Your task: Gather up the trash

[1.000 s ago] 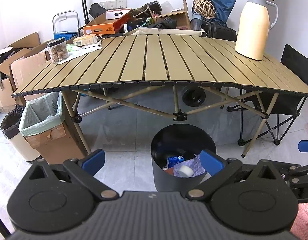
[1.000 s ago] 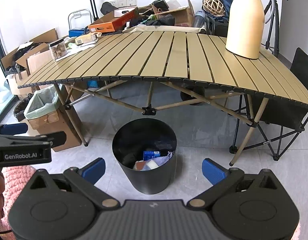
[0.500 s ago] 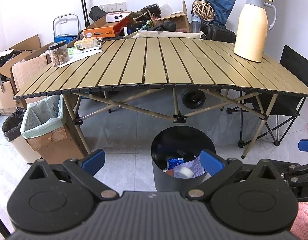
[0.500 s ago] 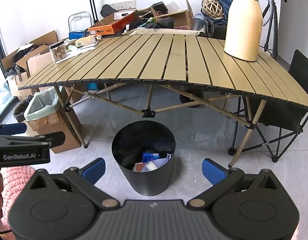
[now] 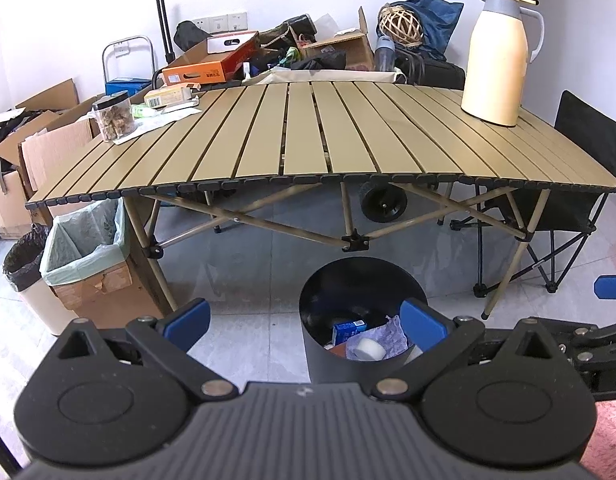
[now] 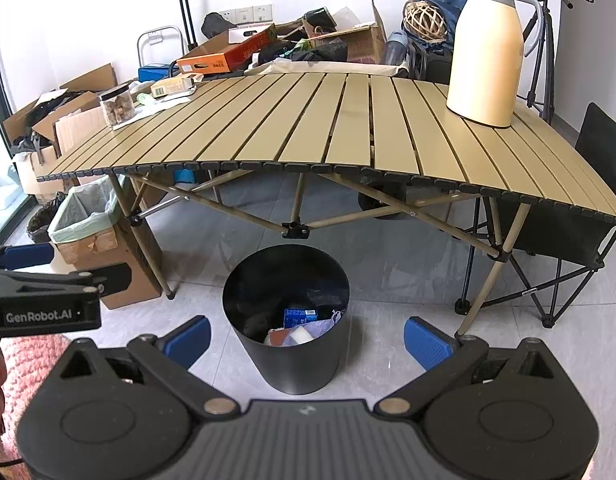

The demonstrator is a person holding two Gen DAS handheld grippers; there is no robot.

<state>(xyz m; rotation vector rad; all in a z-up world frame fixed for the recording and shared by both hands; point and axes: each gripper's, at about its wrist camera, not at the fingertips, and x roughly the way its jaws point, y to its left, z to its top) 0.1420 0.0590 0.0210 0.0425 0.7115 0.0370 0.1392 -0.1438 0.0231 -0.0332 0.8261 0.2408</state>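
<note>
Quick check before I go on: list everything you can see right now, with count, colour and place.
Table: one, tan slats, centre.
Thermos jug: one, cream, table's right end.
Jar: one, clear, dark lid, table's left end.
Bin: one, black, floor before the table; holds a blue carton and paper scraps.
Lined box: one, cardboard, pale green bag, left of the table.
Folding chair: one, black, right.
Boxes and bags: several, mixed, against the wall.
Left claw: open, empty.
Right claw: open, empty.

- Table: smooth matt tan slats, metal legs.
- Bin at 6 o'clock: matt black.
- Jug at 1 o'clock: smooth satin cream.
- Floor: glossy grey tile.
- Boxes at 9 o'clock: matt cardboard.
</note>
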